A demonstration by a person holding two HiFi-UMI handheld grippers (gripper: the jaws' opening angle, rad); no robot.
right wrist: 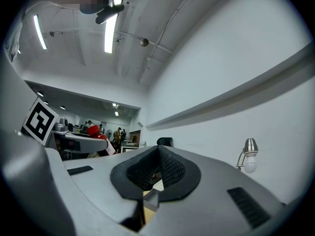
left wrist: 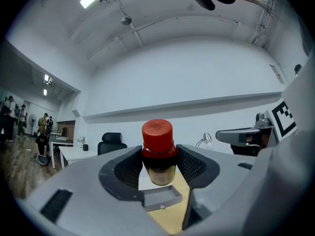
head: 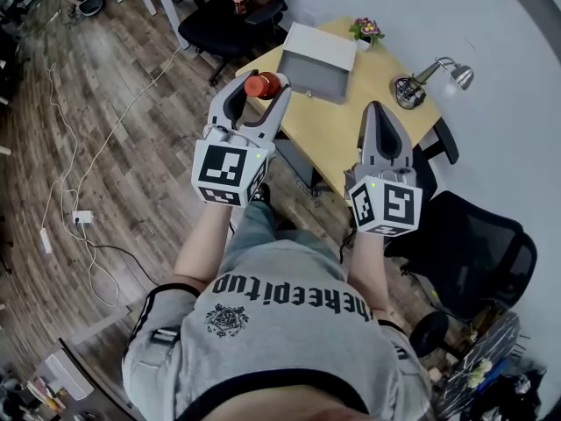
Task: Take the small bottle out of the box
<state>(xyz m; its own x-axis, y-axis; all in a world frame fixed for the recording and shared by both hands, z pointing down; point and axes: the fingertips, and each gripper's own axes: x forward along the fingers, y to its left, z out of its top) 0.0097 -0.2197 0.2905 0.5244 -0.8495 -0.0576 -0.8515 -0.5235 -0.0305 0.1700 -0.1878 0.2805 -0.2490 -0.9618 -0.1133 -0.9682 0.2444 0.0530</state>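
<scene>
Both arms stretched out forward, left tongs clamped round the small bottle, right tongs alongside, jaws pressed together, empty.

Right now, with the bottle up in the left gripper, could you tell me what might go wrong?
1. The left gripper pinches the small bottle only at its jaw tips, near the bottle's top, so it could slip or swivel.
2. It hangs by the table edge, clear of the box; if dropped, it may hit the floor.
</scene>
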